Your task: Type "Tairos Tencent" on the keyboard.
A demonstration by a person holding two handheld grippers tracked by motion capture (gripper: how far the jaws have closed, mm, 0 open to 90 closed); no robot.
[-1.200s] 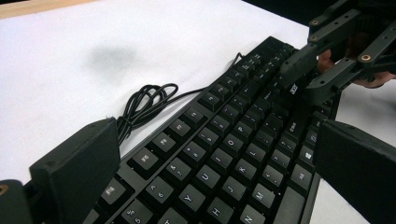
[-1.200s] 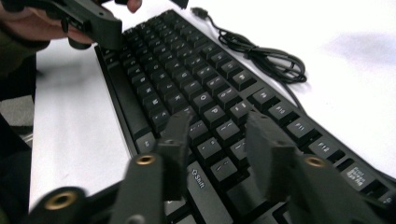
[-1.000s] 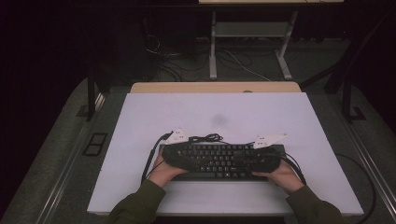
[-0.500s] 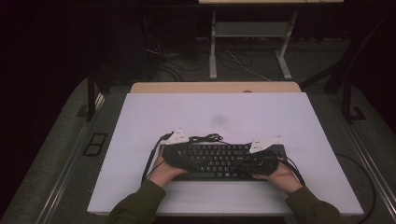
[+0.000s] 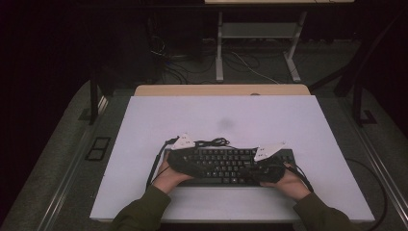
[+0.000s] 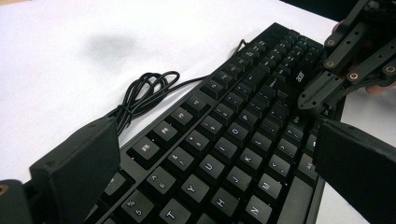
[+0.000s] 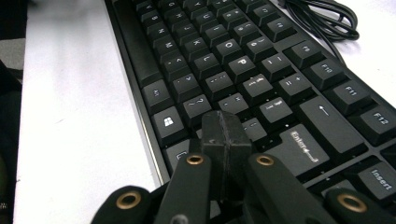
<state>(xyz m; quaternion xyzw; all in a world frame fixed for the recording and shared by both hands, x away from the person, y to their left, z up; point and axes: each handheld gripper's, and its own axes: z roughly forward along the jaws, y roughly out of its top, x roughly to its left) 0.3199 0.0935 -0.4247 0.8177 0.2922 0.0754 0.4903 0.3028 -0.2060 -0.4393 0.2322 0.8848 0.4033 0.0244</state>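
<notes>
- A black keyboard (image 5: pixel 230 166) lies flat on the white table (image 5: pixel 144 125), near the edge on the person's side and a little right of the middle.
- Its black cable (image 6: pixel 144 91) is tied in a small loose bundle and rests on the table just behind the keyboard's back edge.
- The left gripper (image 6: pixel 210 177) is over the left half of the keys; its two jaws are wide apart, with keys such as Y, U and H between them, and they pinch nothing.
- The right gripper (image 7: pixel 225 135) is over the right part, near the Enter key (image 7: pixel 303 144); its jaws are pressed together with nothing between them.
- In the high view the left hand (image 5: pixel 169 177) and the right hand (image 5: pixel 288 184) hold the grippers at the two ends of the keyboard.
- The sleeves are dark green.
</notes>
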